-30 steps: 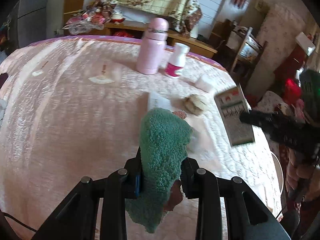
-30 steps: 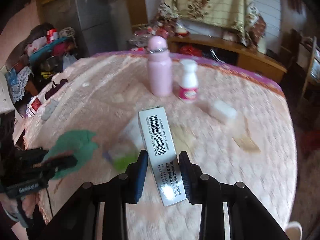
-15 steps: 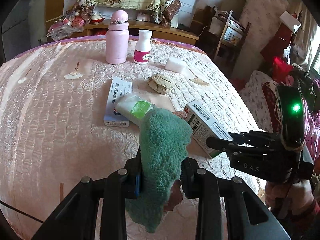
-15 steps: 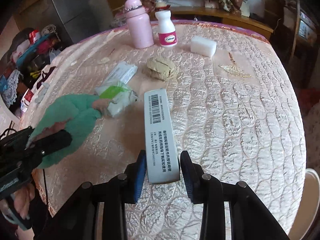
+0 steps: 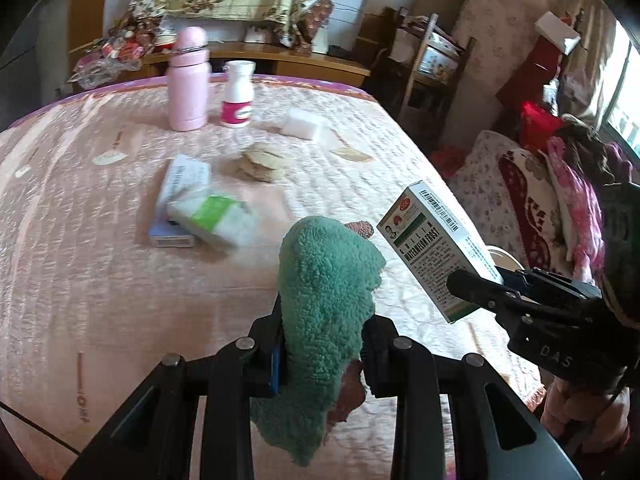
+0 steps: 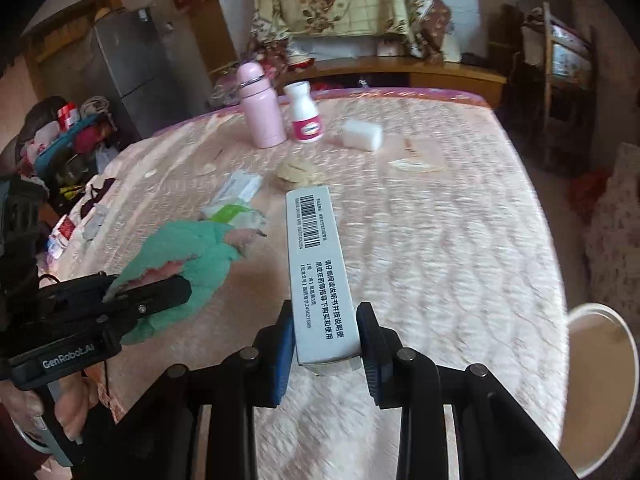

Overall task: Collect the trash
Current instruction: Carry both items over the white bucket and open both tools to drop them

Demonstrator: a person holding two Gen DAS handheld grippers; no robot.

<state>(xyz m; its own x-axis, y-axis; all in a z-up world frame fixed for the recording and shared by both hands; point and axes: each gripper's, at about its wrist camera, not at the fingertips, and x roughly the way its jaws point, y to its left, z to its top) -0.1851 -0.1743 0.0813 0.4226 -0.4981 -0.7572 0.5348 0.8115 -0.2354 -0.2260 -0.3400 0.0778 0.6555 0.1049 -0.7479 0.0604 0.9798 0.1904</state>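
My left gripper (image 5: 324, 344) is shut on a fuzzy green cloth (image 5: 324, 288), held above the pink quilted table (image 5: 80, 272). My right gripper (image 6: 326, 344) is shut on a white medicine box (image 6: 320, 272) with a barcode, held above the table's near right part. The box also shows in the left wrist view (image 5: 436, 256), to the right of the cloth. The cloth shows in the right wrist view (image 6: 184, 256) at the left. On the table lie a green-and-white packet (image 5: 212, 220), a flat white box (image 5: 180, 200) under it, and a crumpled brown paper (image 5: 262, 162).
A pink bottle (image 5: 188, 84), a white pill bottle (image 5: 238, 94) and a white block (image 5: 302, 124) stand at the table's far side. A white bin (image 6: 600, 384) sits on the floor past the table's right edge. Chairs and clutter lie beyond.
Both grippers have shifted a little over the table while holding their things. The medicine box now sits higher and closer to the green cloth in the left wrist view.
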